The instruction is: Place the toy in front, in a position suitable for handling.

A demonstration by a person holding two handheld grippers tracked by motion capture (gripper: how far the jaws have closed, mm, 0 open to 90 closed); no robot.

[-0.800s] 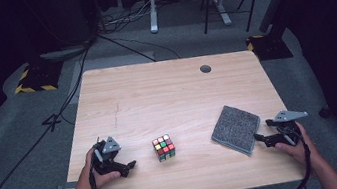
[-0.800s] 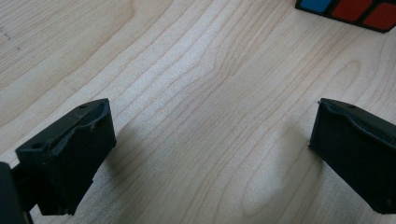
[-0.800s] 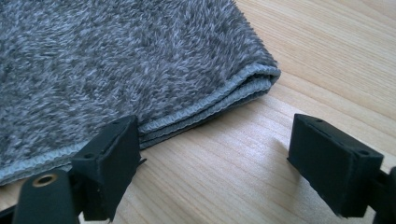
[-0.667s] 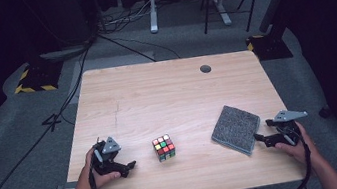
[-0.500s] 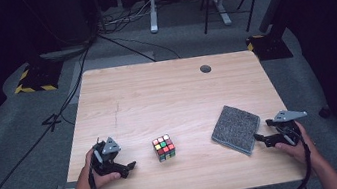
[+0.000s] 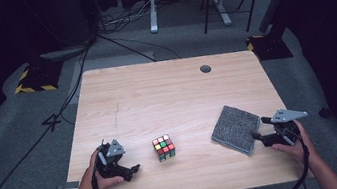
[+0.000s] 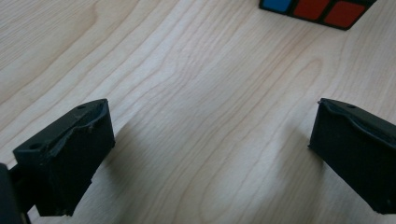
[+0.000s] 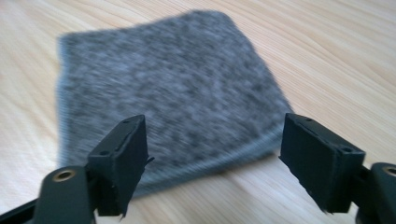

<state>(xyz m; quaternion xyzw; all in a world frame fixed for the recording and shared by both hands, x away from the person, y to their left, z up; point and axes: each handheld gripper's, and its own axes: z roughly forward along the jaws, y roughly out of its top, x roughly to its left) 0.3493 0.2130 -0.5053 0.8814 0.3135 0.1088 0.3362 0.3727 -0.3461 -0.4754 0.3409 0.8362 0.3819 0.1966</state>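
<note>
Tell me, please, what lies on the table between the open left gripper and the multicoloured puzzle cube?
Only bare wood: in the high view the left gripper faces the cube across bare light wooden tabletop.

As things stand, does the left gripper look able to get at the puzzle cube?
Probably yes. The left gripper is open and points toward the puzzle cube, with bare table between them; the grey cloth lies well off to the other side.

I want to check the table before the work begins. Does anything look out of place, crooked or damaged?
Nothing stands out. The puzzle cube sits flat on the table, and the grey cloth lies flat, only turned at an angle to the table edge. The left gripper and right gripper are open and hold nothing.
</note>
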